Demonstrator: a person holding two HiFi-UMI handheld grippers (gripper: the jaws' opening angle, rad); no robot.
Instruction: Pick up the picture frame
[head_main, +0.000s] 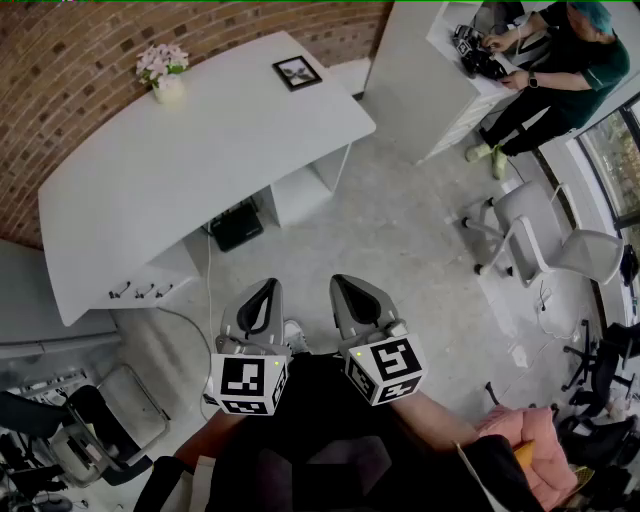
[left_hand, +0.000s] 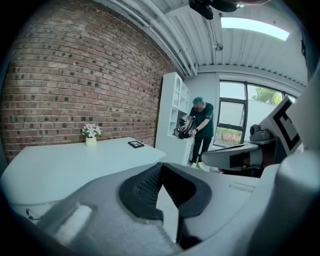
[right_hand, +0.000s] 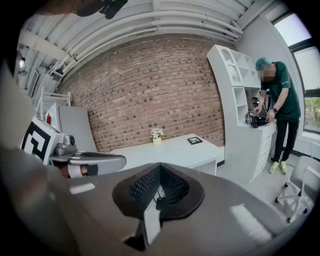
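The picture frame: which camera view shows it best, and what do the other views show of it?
The head view: the picture frame is seen from above, dark border and picture visible. Both gripper views show the frame only as a small, flat dark shape.

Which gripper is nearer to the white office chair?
Right. The right gripper is held left of the white office chair, apart from it; the left gripper is even farther left.

The picture frame (head_main: 297, 72), at 12 o'clock on the white surface (head_main: 180, 170), is too small for its print to be made out. At 2 o'clock, the dark item (head_main: 478, 58) under the person's (head_main: 560, 70) hands cannot be identified. A black object (head_main: 237, 224) beneath the surface is half hidden by its rim.
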